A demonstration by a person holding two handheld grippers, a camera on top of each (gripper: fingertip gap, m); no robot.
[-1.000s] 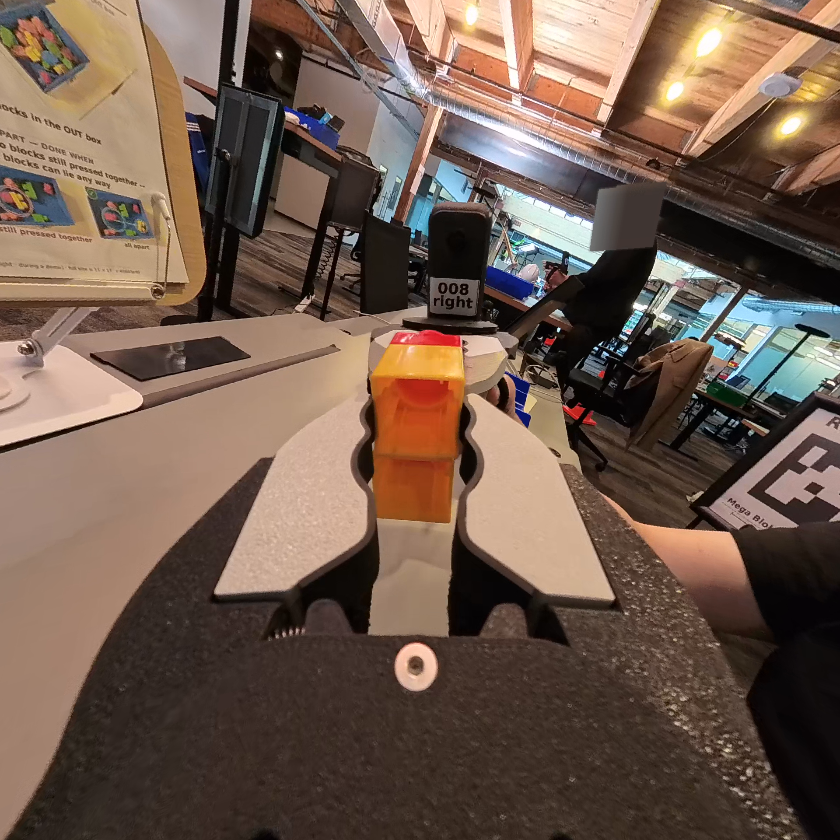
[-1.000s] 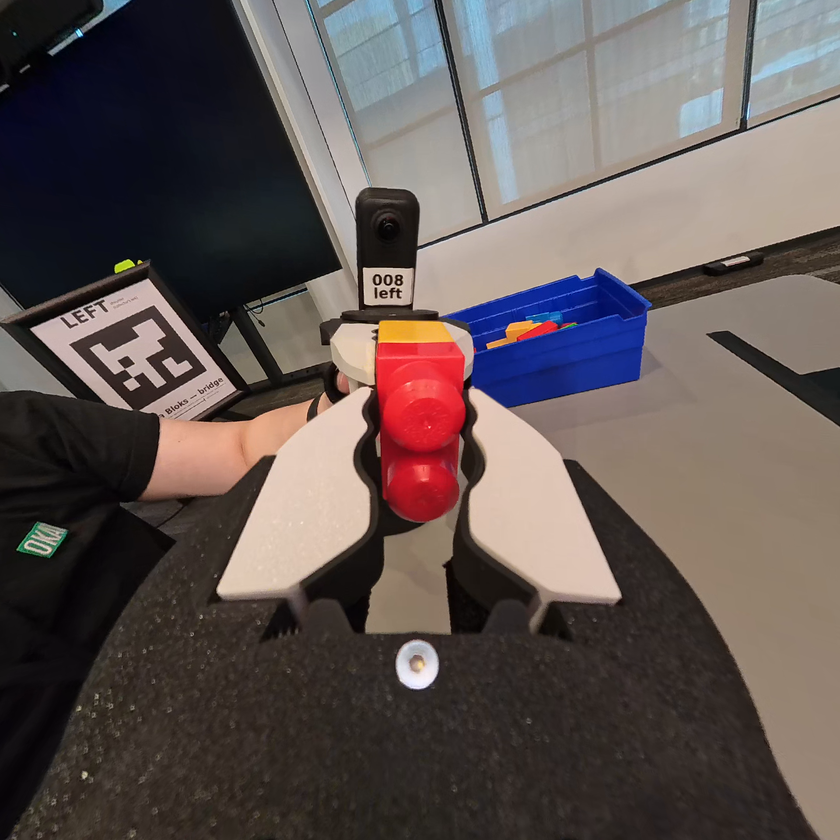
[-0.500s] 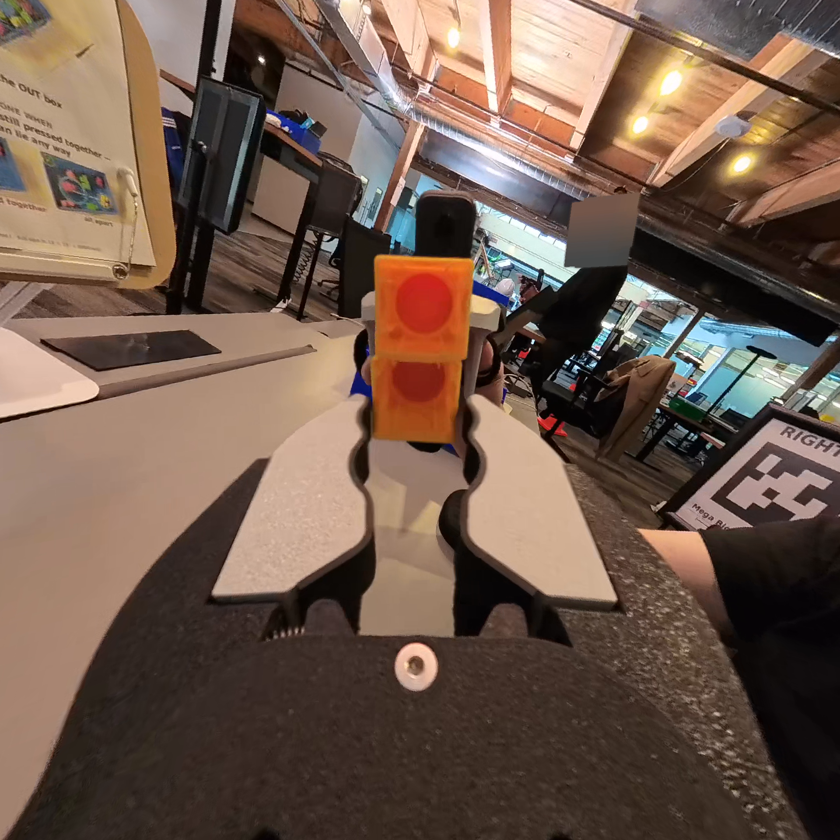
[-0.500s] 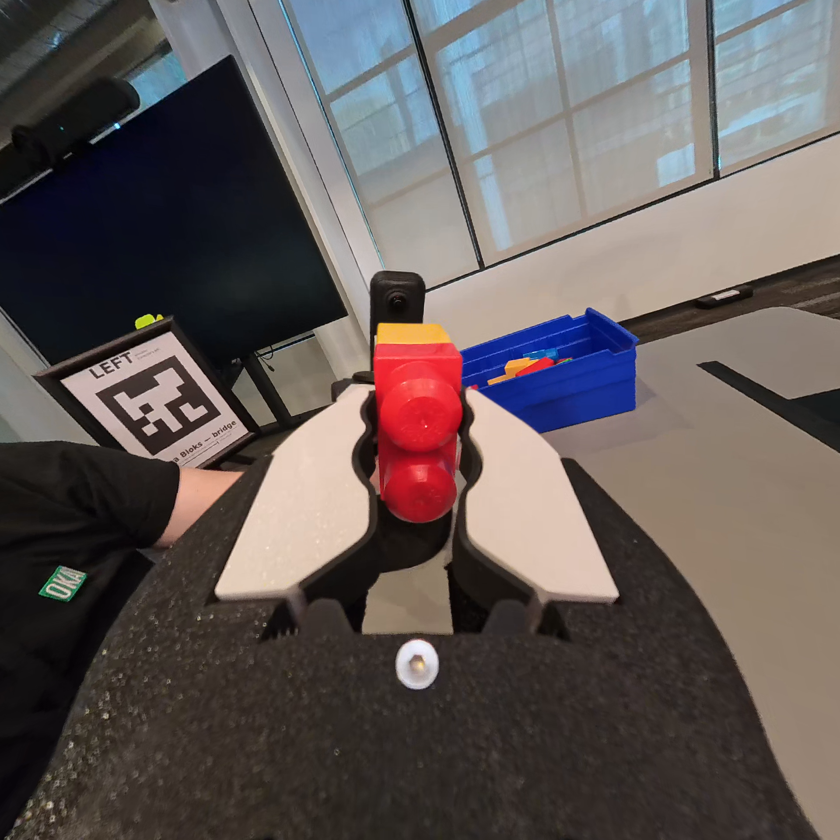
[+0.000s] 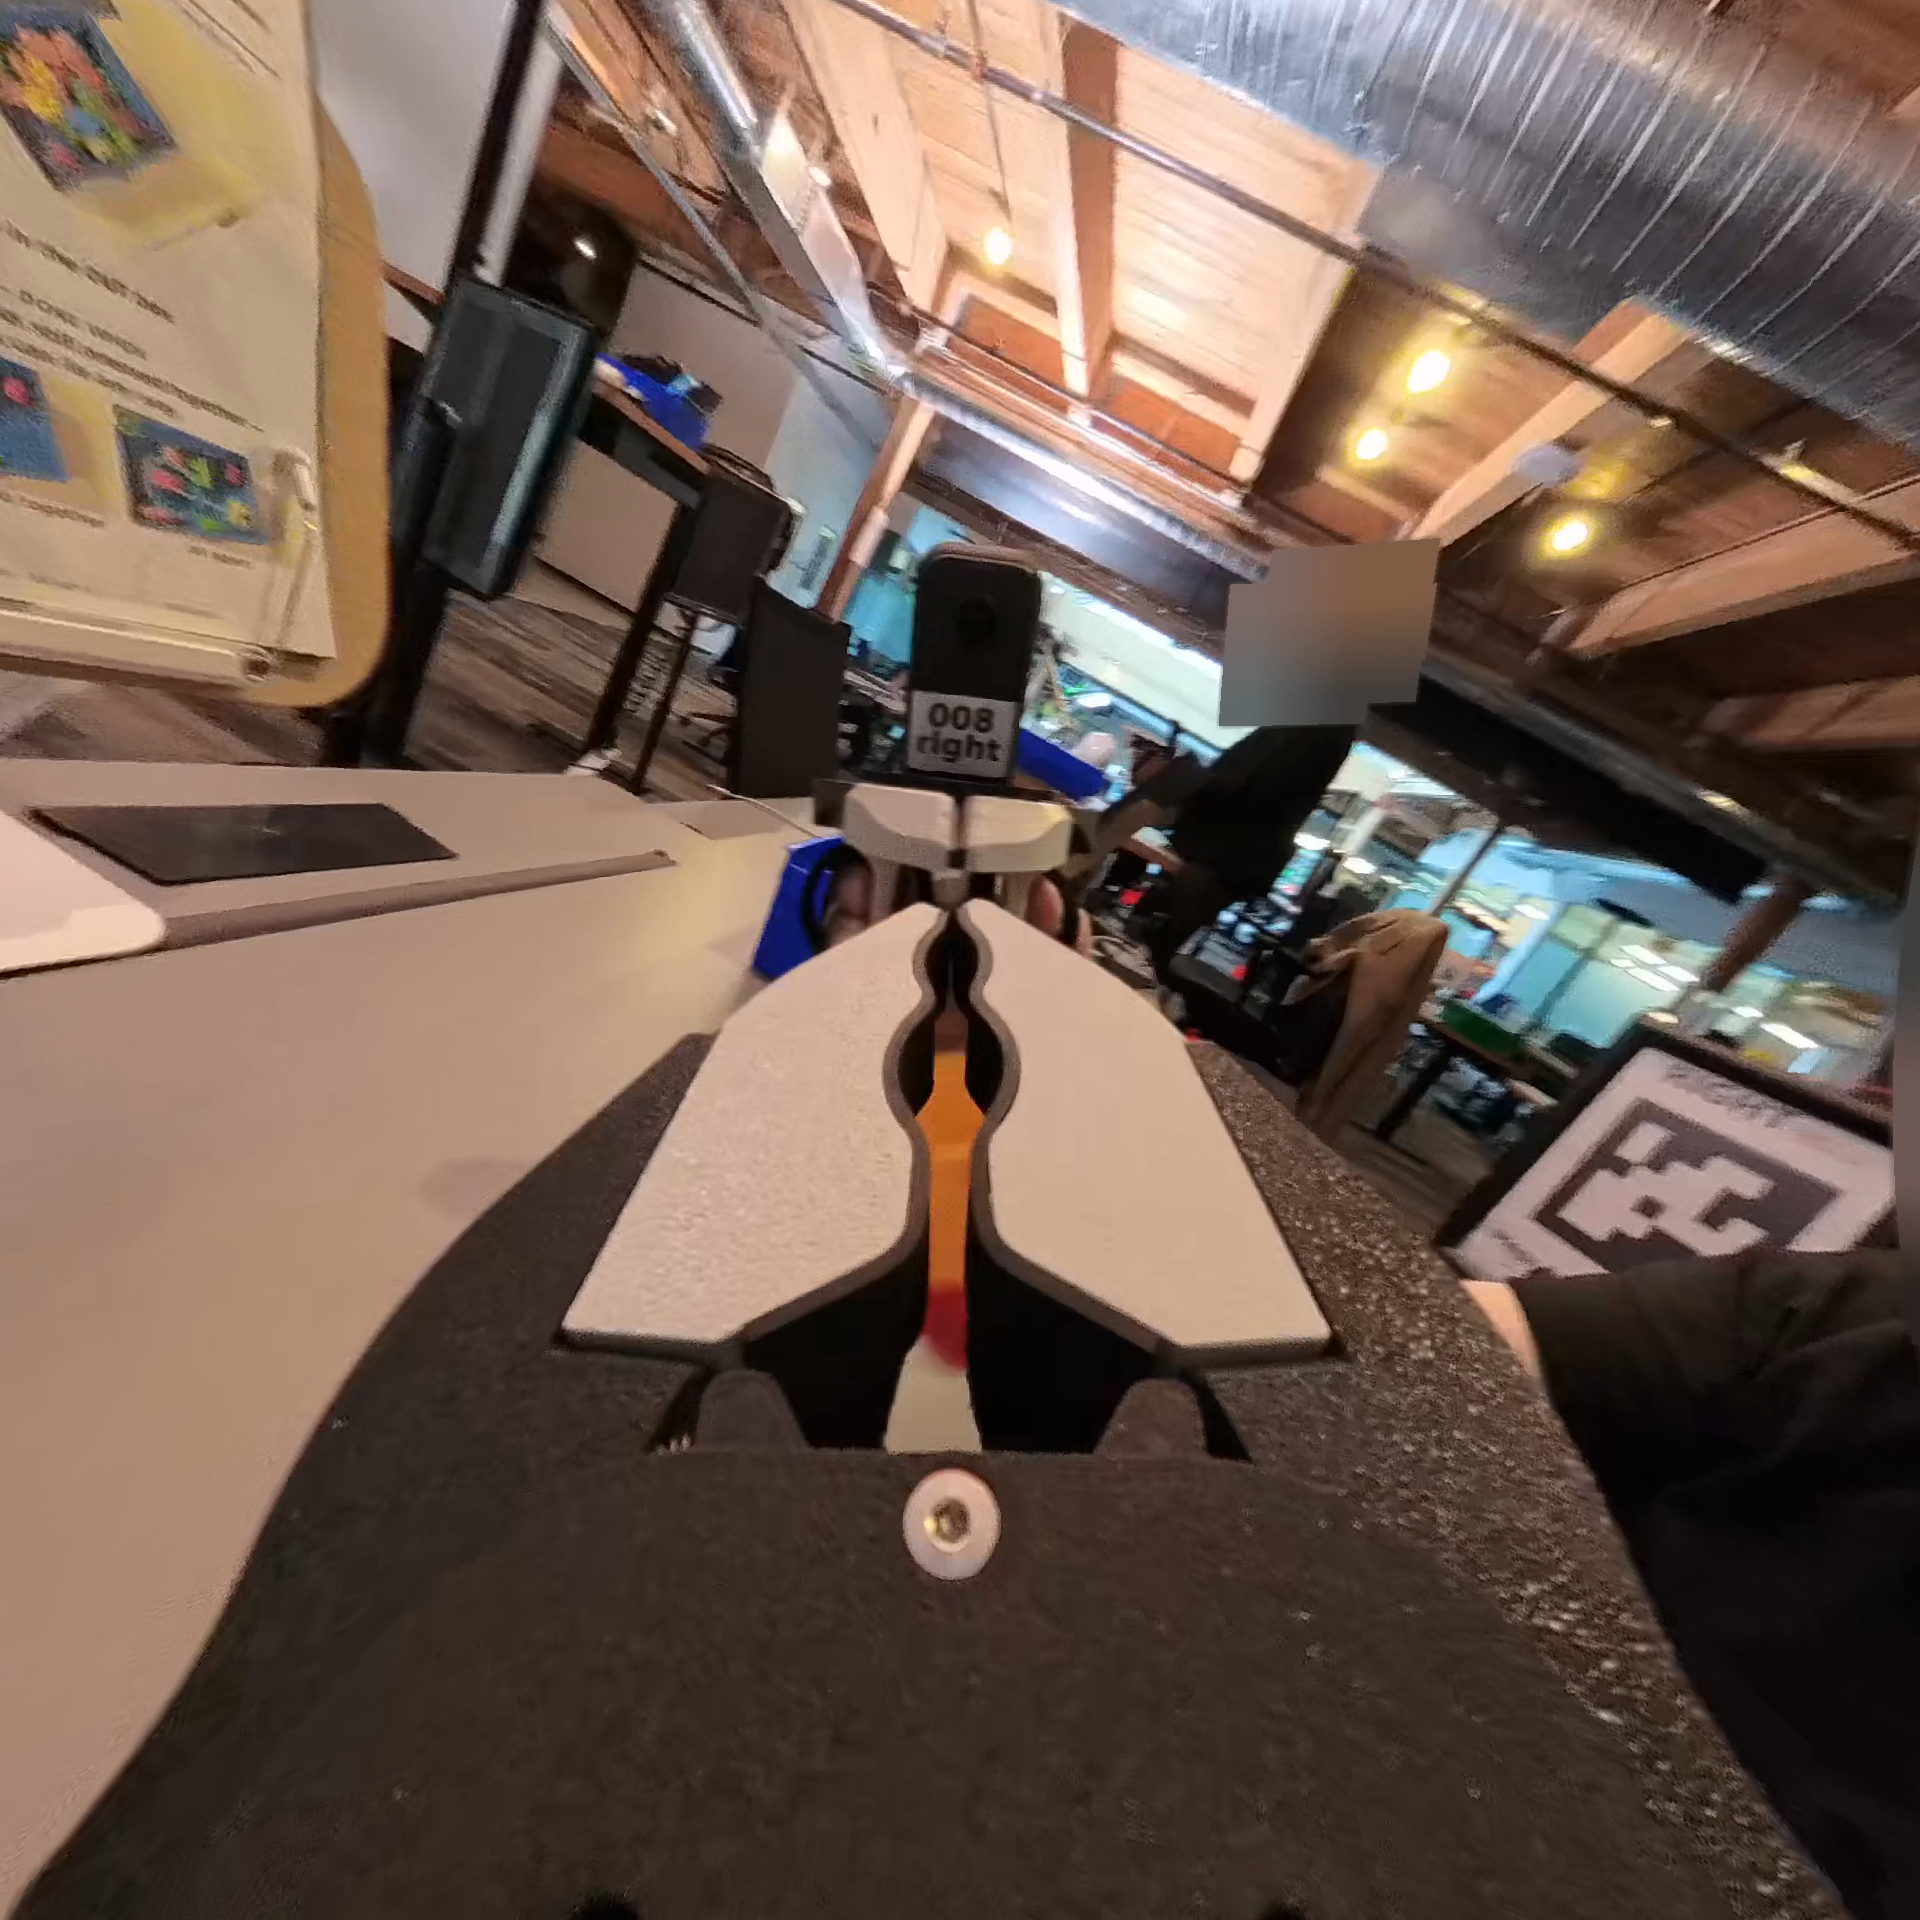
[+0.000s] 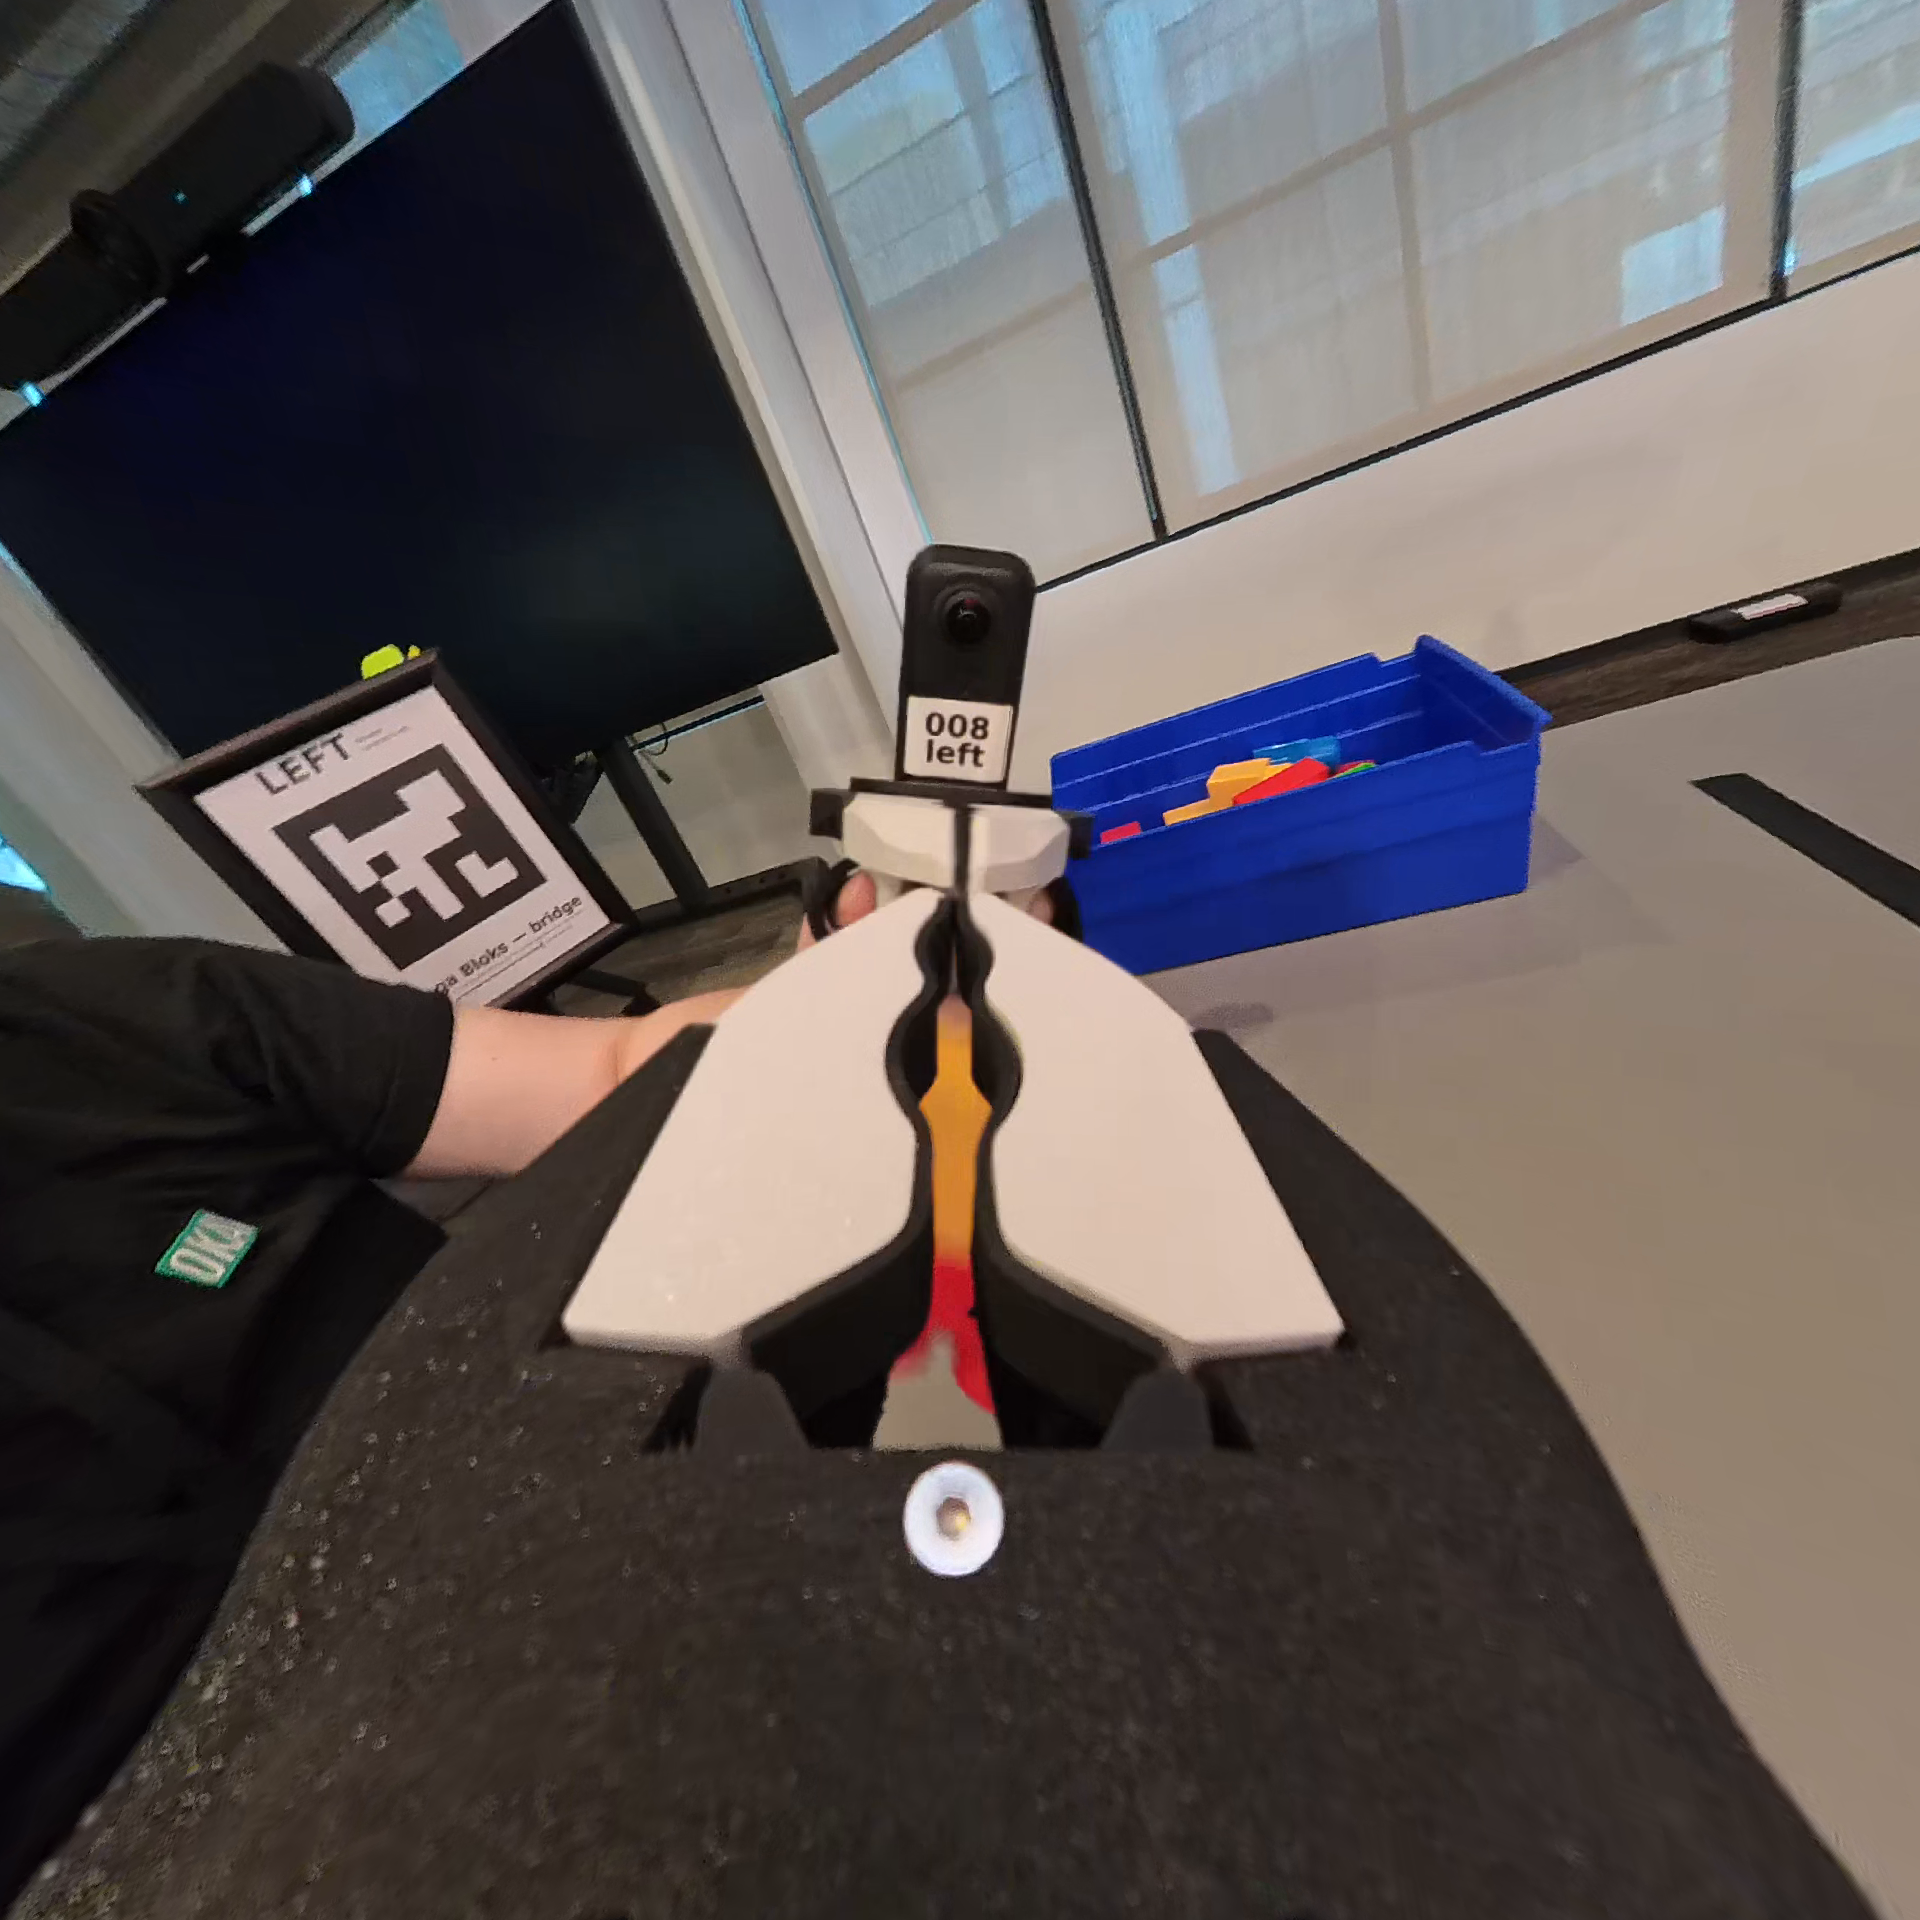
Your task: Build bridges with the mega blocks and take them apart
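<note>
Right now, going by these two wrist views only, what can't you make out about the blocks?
- Left wrist view: the orange block is only a sliver through the slit of the shut left tongs. Their fingers hide its shape and what it rests on.
- Right wrist view: the red block is a blurred strip behind the shut right tongs. Whether it is joined to the orange one is unclear.
- Blue bin: its blocks are too small to count.

A black-framed sign with a square black-and-white code (image 6: 400,844) stands at nine o'clock, a large dark wall screen (image 6: 395,499) behind it at ten; a flat black rectangular mat (image 5: 244,840) lies on the grey tabletop (image 5: 312,1091)
</note>
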